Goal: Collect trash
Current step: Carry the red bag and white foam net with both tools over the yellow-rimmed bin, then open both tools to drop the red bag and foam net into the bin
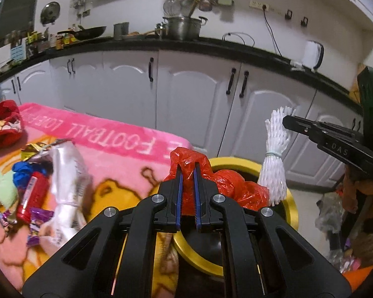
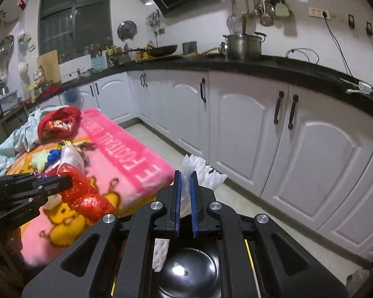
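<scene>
Left wrist view — both hand-held grippers carry trash over the bin, neither piece let go yet.

Left hand-held gripper (image 1: 187, 173) is clenched on a crumpled red plastic bag (image 1: 226, 183) above the round yellow-rimmed bin (image 1: 292, 206); right hand-held gripper (image 2: 185, 186) pinches a white foam-net sleeve tied with a band (image 1: 273, 164) just beside it. To do this well, I'd bring each piece squarely inside the rim before releasing — the sleeve's lower end hangs near the rim's edge. More wrappers (image 1: 34, 198) wait on the pink blanket-covered bench (image 1: 126, 168). Much of the bin lies behind the gripper bodies, its contents are dark, and the clutter at far right is too blurred to identify.
</scene>
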`<state>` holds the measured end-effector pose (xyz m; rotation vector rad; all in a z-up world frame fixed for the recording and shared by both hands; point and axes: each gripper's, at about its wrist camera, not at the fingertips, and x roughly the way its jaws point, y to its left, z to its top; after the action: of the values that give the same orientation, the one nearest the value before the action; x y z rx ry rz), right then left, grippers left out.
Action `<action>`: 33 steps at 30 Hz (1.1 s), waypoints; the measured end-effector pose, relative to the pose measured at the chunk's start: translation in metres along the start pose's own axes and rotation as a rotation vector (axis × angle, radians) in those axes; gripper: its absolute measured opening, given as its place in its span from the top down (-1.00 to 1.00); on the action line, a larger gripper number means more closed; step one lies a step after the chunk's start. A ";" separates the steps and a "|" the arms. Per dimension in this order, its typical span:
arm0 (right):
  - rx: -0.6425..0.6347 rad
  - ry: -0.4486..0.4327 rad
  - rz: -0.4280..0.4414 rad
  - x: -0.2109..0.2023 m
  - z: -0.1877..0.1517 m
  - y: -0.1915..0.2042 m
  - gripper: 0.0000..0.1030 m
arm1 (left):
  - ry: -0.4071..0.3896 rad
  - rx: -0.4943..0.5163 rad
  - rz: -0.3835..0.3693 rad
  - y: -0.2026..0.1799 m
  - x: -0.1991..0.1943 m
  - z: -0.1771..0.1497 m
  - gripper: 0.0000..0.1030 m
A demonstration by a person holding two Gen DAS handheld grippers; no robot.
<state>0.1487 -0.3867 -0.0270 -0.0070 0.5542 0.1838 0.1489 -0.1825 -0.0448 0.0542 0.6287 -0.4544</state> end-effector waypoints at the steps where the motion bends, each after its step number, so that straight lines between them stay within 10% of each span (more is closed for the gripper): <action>1: 0.001 0.008 -0.001 0.002 -0.003 -0.001 0.86 | 0.011 0.007 -0.002 -0.002 0.004 -0.002 0.93; 13: 0.011 0.099 0.028 0.024 -0.031 -0.013 0.81 | 0.109 0.049 -0.014 -0.018 0.037 -0.023 0.90; 33: 0.047 0.067 0.014 0.013 -0.027 -0.013 -0.03 | 0.046 -0.039 -0.010 0.002 0.008 -0.015 -0.60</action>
<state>0.1476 -0.3992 -0.0576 0.0361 0.6256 0.1845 0.1471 -0.1811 -0.0622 0.0248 0.6827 -0.4513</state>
